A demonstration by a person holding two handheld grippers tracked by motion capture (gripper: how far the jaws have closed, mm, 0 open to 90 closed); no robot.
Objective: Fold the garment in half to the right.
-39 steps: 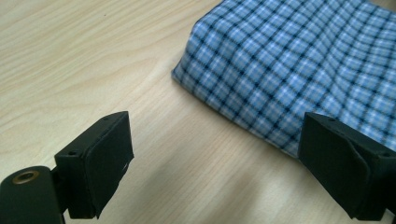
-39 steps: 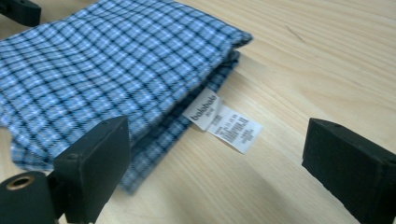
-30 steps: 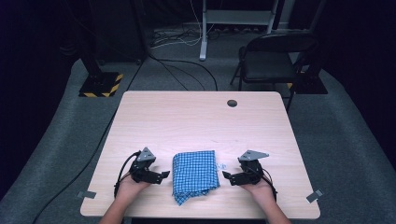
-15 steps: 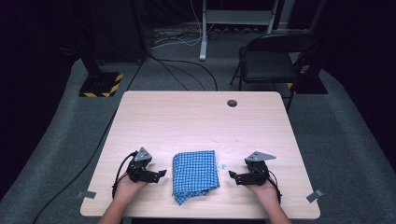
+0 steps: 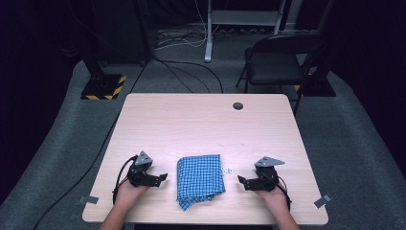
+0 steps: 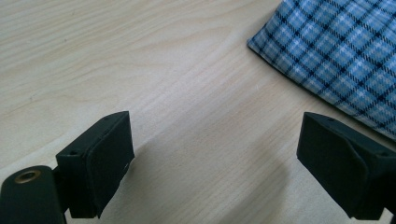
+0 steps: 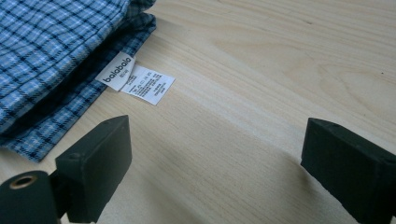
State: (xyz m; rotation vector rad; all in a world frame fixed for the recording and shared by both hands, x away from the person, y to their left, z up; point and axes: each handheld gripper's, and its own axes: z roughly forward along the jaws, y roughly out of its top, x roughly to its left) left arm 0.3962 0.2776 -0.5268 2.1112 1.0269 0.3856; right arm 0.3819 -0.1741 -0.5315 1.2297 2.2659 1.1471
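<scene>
high view: folded cloth [image 5: 200, 179] between claws

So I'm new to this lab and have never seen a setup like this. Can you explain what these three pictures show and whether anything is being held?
There is no robot here. A person sits at a pale wooden table and holds a black two-jaw gripper in each hand.

The high view looks down from above: the left gripper and the right gripper rest on either side of a folded blue-and-white checked cloth.

The other two pictures come from cameras riding on the grippers, looking along their black jaws. The right gripper view also shows the cloth's white sewn-in labels.

Nothing is held: both grippers are open, with bare table between their jaws.
</scene>
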